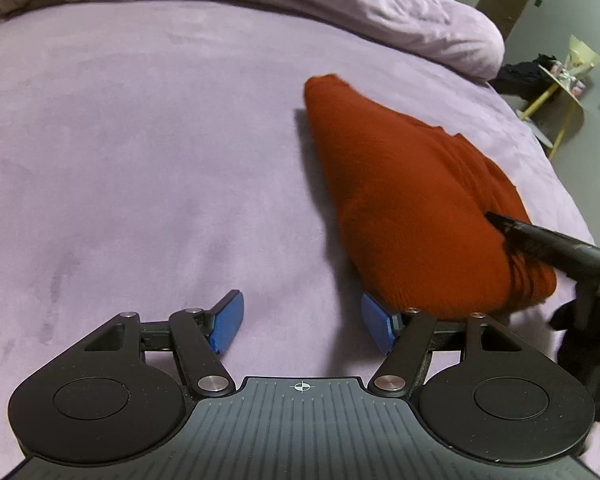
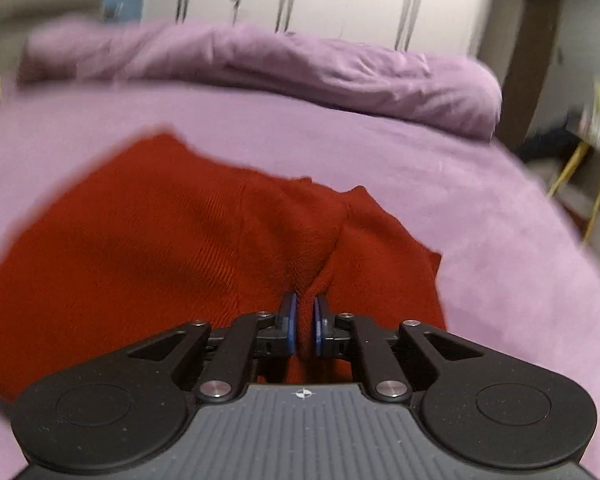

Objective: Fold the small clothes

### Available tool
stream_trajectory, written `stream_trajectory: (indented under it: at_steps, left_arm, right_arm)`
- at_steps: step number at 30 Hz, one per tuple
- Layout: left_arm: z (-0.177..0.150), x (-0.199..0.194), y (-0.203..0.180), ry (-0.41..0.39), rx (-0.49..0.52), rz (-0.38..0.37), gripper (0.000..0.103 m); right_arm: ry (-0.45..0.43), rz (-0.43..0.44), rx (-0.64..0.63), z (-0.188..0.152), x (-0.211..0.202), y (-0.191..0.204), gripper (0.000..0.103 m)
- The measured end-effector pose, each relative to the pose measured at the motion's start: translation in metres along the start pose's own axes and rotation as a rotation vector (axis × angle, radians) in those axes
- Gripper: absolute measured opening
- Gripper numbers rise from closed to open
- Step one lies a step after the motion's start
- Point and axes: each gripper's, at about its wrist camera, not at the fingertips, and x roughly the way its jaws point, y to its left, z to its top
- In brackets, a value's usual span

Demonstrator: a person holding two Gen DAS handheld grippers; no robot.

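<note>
Jaws: right gripper (image 2: 305, 322) nearly together, pinching a ridge of red knit garment (image 2: 172, 248) at frame centre; left gripper (image 1: 302, 322) apart, empty, garment lower right. Risk: thin pinch slips, fold collapses on purple bedspread (image 1: 120, 160).

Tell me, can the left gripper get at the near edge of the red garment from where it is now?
Probably yes. The left gripper is open on the purple bedsheet, and the red garment lies right beside its right pad with nothing between. The right gripper pinches a fold farther along, off to the side.
</note>
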Motion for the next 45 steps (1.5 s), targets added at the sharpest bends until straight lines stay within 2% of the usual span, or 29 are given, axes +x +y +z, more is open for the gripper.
stream_trajectory:
  at_steps: [2, 4, 6, 8, 12, 17, 21, 22, 23, 25, 27, 29, 30, 31, 32, 33, 34, 35, 37, 39, 40, 41, 43, 45]
  left_arm:
    - [-0.005, -0.005, -0.003, -0.016, 0.035, 0.002, 0.071]
    - [-0.011, -0.009, -0.007, -0.023, 0.058, -0.005, 0.071]
    - [-0.017, -0.012, -0.011, -0.030, 0.066, -0.036, 0.071]
    - [-0.021, -0.012, -0.018, -0.036, 0.069, -0.056, 0.071]
    - [-0.015, 0.002, -0.038, -0.016, 0.110, -0.047, 0.071]
    - [-0.011, 0.008, -0.049, -0.044, 0.105, -0.013, 0.071]
    - [-0.010, 0.019, -0.048, -0.022, 0.086, -0.004, 0.071]
    - [-0.009, 0.019, -0.047, -0.024, 0.082, -0.005, 0.071]
    - [-0.007, 0.019, -0.048, -0.024, 0.076, -0.005, 0.071]
    - [-0.003, 0.017, -0.047, -0.040, 0.054, 0.004, 0.073]
    - [-0.001, 0.014, -0.043, -0.065, 0.044, 0.056, 0.074]
    - [0.000, 0.014, -0.036, -0.073, 0.032, 0.098, 0.079]
    - [0.000, 0.014, -0.032, -0.069, 0.020, 0.088, 0.079]
    - [0.000, 0.015, -0.027, -0.051, 0.001, 0.070, 0.079]
    - [-0.001, 0.016, -0.024, -0.035, -0.009, 0.065, 0.079]
    - [-0.002, 0.016, -0.023, -0.024, -0.010, 0.065, 0.079]
    - [-0.004, 0.015, -0.021, -0.026, -0.004, 0.063, 0.079]
    - [-0.005, 0.012, -0.020, -0.030, 0.003, 0.065, 0.079]
    - [-0.005, 0.008, -0.018, -0.027, 0.019, 0.054, 0.079]
    - [-0.005, 0.001, -0.014, -0.036, 0.017, 0.039, 0.079]
    - [-0.005, -0.002, -0.014, -0.036, 0.010, 0.027, 0.079]
    - [-0.004, -0.003, -0.013, -0.036, 0.003, 0.019, 0.078]
    - [-0.004, -0.002, -0.015, -0.034, 0.007, 0.020, 0.078]
    - [-0.006, -0.001, -0.018, -0.031, 0.019, 0.022, 0.078]
  right_arm:
    - [0.034, 0.101, 0.181, 0.000, -0.010, -0.025, 0.034]
    - [0.046, 0.194, 0.350, -0.008, -0.024, -0.050, 0.040]
    - [0.044, 0.267, 0.484, -0.023, -0.037, -0.067, 0.051]
    - [0.052, 0.325, 0.573, -0.037, -0.045, -0.079, 0.058]
    - [0.080, 0.365, 0.602, -0.054, -0.048, -0.076, 0.058]
    - [0.027, 0.427, 0.629, -0.051, -0.048, -0.067, 0.049]
    - [0.124, 0.421, 0.682, -0.054, -0.021, -0.060, 0.050]
    - [0.119, 0.437, 0.718, -0.054, -0.018, -0.060, 0.045]
    - [0.110, 0.440, 0.738, -0.052, -0.017, -0.059, 0.022]
    - [0.086, 0.454, 0.755, -0.045, -0.020, -0.058, 0.018]
    - [0.015, 0.542, 0.840, -0.042, -0.028, -0.067, 0.017]
    - [-0.056, 0.724, 1.066, -0.052, -0.028, -0.089, 0.016]
    - [-0.078, 0.776, 1.157, -0.061, -0.025, -0.096, 0.016]
    - [-0.058, 0.761, 1.191, -0.068, -0.021, -0.100, 0.016]
    - [-0.010, 0.663, 1.129, -0.069, -0.019, -0.101, 0.015]
    - [0.053, 0.521, 0.995, -0.065, -0.018, -0.096, 0.012]
    - [0.115, 0.358, 0.823, -0.059, -0.017, -0.086, 0.005]
    - [0.122, 0.273, 0.679, -0.056, -0.017, -0.076, 0.005]
    - [0.089, 0.276, 0.585, -0.050, -0.025, -0.068, 0.007]
    - [0.060, 0.302, 0.550, -0.041, -0.033, -0.072, 0.012]
    - [0.034, 0.298, 0.560, -0.037, -0.037, -0.079, 0.019]
    - [0.010, 0.295, 0.574, -0.033, -0.038, -0.085, 0.042]
    - [0.002, 0.328, 0.620, -0.022, -0.032, -0.096, 0.071]
    - [0.036, 0.423, 0.653, -0.014, -0.012, -0.101, 0.072]
